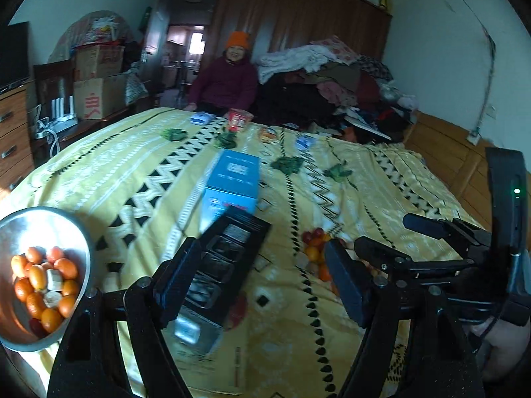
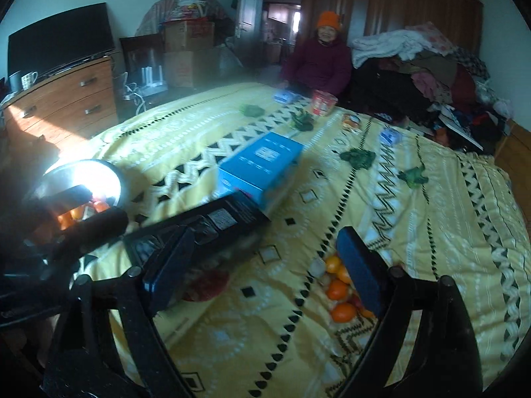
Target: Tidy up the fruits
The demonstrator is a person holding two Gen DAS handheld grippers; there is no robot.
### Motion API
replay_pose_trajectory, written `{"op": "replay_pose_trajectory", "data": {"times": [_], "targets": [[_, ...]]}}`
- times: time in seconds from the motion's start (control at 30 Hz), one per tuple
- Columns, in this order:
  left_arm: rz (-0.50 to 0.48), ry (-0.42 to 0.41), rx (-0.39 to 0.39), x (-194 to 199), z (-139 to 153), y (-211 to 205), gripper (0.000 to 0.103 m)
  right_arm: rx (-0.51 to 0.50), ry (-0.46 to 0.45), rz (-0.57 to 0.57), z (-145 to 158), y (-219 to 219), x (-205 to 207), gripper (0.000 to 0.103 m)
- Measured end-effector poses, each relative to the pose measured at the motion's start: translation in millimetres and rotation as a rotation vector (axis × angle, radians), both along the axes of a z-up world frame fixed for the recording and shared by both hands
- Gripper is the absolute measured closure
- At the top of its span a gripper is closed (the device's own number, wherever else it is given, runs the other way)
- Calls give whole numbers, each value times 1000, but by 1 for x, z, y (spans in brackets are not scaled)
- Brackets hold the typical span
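Note:
A steel bowl (image 1: 84, 245) at the bed's near left edge holds several small orange fruits (image 1: 39, 282) and white pieces. A loose pile of orange and red fruits (image 1: 313, 248) lies on the yellow bedspread (image 1: 132, 165). My left gripper (image 1: 262, 282) is open and empty, between the bowl and the pile. My right gripper (image 2: 265, 268) is open and empty, and the fruit pile (image 2: 338, 292) lies just inside its right finger (image 2: 361, 272). The right gripper (image 1: 381, 232) also shows in the left wrist view, beyond the pile. In the right wrist view the left gripper (image 2: 86, 210) hangs over the sunlit bowl (image 2: 119, 179).
A black box (image 1: 232, 248) and a blue box (image 1: 232, 179) lie end to end mid-bed, with a red round thing (image 2: 205, 285) beside the black one. Green vegetable pieces (image 1: 287, 164), a red cup (image 1: 237, 119) and small packets lie farther back. A person (image 1: 229, 79) sits beyond, beside heaped clothes (image 1: 332, 79).

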State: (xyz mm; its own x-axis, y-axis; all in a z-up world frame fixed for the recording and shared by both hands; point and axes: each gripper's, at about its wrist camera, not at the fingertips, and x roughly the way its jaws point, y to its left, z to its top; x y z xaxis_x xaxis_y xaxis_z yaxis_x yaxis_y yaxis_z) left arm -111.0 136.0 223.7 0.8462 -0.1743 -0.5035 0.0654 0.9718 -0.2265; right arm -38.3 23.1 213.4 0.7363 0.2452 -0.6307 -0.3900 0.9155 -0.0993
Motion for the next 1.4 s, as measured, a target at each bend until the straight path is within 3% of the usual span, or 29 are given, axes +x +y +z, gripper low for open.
{"op": "replay_pose_trajectory", "data": {"times": [0.17, 0.37, 0.63, 0.77, 0.87, 0.97, 1.4], "targets": [[-166, 117, 38, 22, -49, -79, 22, -7, 121, -185, -61, -112, 6, 13], [-205, 288, 109, 64, -136, -127, 22, 28, 329, -308, -153, -194, 6, 13], [-94, 322, 188, 105, -189, -130, 22, 99, 301, -254, -180, -193, 37, 13], [-83, 367, 214, 113, -213, -133, 18, 94, 338, -272, -206, -196, 44, 9], [-80, 378, 229, 116, -218, -136, 7, 89, 320, -265, -209, -195, 43, 1], [-78, 390, 233, 120, -223, -136, 1, 84, 317, -258, -213, -195, 44, 0], [-75, 383, 232, 122, -226, -136, 0, 90, 306, -258, -215, -193, 47, 0]]}}
